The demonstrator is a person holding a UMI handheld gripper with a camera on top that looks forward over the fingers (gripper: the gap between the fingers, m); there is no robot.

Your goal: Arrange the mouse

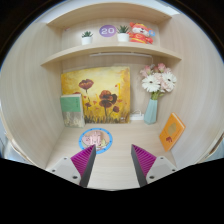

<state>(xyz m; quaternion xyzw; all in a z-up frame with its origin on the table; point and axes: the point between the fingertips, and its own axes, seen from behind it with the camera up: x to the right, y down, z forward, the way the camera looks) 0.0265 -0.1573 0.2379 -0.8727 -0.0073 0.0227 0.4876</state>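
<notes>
Search stage, by my reckoning: gripper (114, 163) wide apart and holding nothing above the desk (112, 142), short of the flower painting (96, 94); no mouse visible near that painting, so the next move calls for finding it first.

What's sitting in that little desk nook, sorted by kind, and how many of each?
Paintings: 1, the flower painting
Vases of flowers: 1
Potted plants on the shelf: 2
Round purple signs: 1
Orange cards: 1
Green cards: 1
Total: 7
No mouse visible. The gripper is open, holding nothing.
</notes>
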